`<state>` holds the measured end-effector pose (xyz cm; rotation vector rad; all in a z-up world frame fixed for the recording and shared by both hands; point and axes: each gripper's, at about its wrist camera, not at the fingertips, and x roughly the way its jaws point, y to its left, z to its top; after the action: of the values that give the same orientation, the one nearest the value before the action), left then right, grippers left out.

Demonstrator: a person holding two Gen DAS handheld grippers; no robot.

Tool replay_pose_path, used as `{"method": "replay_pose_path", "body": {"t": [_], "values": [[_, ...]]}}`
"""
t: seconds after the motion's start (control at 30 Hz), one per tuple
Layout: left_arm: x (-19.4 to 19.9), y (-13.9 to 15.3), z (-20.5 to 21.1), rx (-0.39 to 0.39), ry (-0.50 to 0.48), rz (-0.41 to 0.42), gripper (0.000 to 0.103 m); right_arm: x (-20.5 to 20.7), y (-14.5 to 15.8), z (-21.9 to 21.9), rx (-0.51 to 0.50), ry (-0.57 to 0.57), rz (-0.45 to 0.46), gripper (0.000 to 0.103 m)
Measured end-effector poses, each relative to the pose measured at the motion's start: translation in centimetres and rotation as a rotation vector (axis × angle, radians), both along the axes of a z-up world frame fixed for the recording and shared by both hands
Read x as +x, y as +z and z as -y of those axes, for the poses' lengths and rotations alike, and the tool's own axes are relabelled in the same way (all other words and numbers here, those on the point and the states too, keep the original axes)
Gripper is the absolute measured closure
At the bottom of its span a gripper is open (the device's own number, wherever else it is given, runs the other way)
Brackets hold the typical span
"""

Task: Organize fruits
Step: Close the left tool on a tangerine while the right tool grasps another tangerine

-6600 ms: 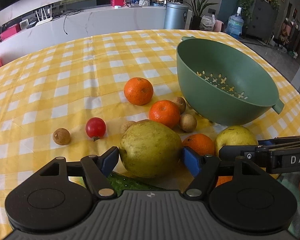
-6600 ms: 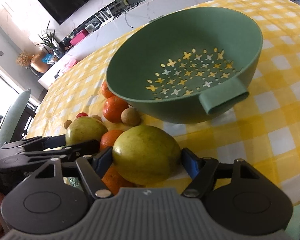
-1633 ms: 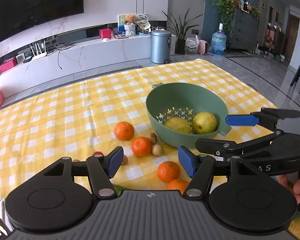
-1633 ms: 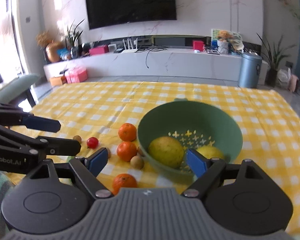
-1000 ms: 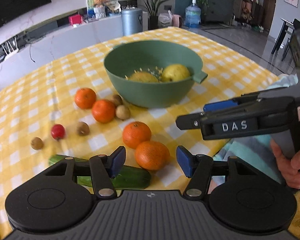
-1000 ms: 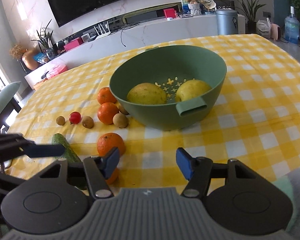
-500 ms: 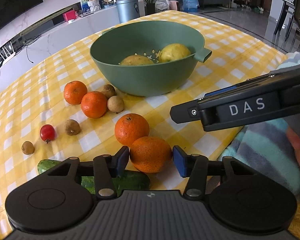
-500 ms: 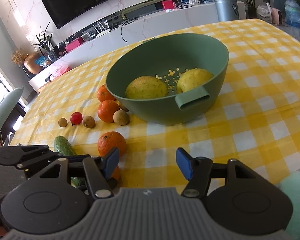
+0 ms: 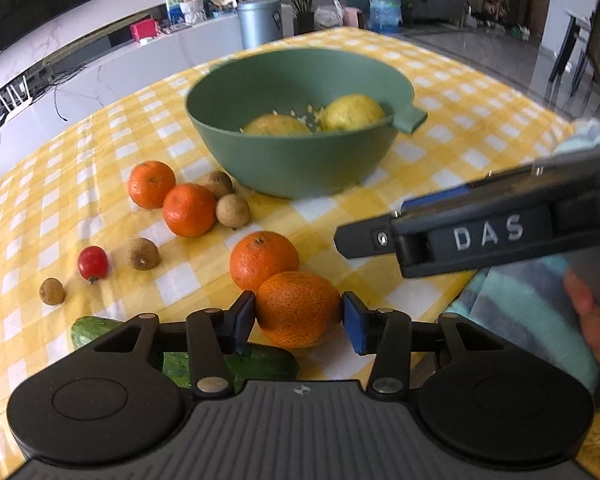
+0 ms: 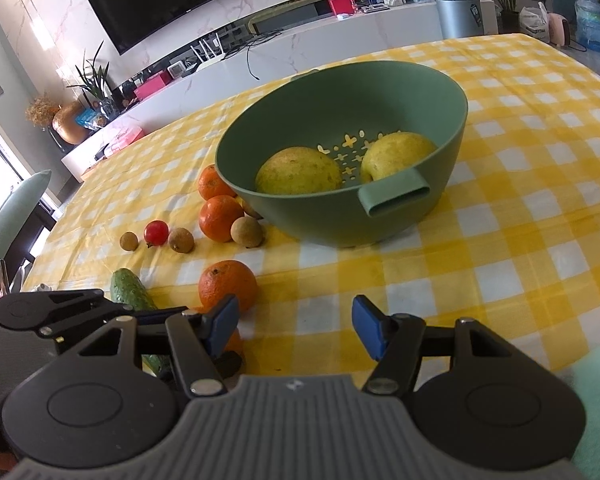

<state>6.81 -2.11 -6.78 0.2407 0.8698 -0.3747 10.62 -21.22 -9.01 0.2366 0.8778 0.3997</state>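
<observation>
Left hand-held gripper [image 9: 299, 317]: jaws just been closing, pads now touching the nearest mandarin [image 9: 299, 309] at its sides.
Right hand-held gripper [image 10: 292, 326]: open, empty.
Mandarin: on tabletop [image 9: 440, 184], near the green colander [image 9: 296, 160]; likely light, soft-skinned, so grip gently across the widest part.

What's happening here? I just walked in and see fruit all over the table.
A person with a gripper in each hand is sorting fruit into the green bowl, which already holds two pears. The left gripper has just been closing around an orange on the tablecloth. The right gripper is open with nothing in it.
</observation>
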Motion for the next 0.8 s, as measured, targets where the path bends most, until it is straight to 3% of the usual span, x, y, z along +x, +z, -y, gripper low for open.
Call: {"method": "replay_pose_path", "body": {"t": [0.2, 0.8], "values": [[-0.1, 1.9, -2.3, -0.098, 0.086, 0.028, 0.05, 0.1, 0.1, -0.3, -0.004, 0.005, 0.016, 0.046], [0.5, 3.4, -6.3, -0.147, 0.275, 0.086, 0.051, 1.7, -0.2, -5.8, -0.065, 0.179, 0.087, 0.057]]}}
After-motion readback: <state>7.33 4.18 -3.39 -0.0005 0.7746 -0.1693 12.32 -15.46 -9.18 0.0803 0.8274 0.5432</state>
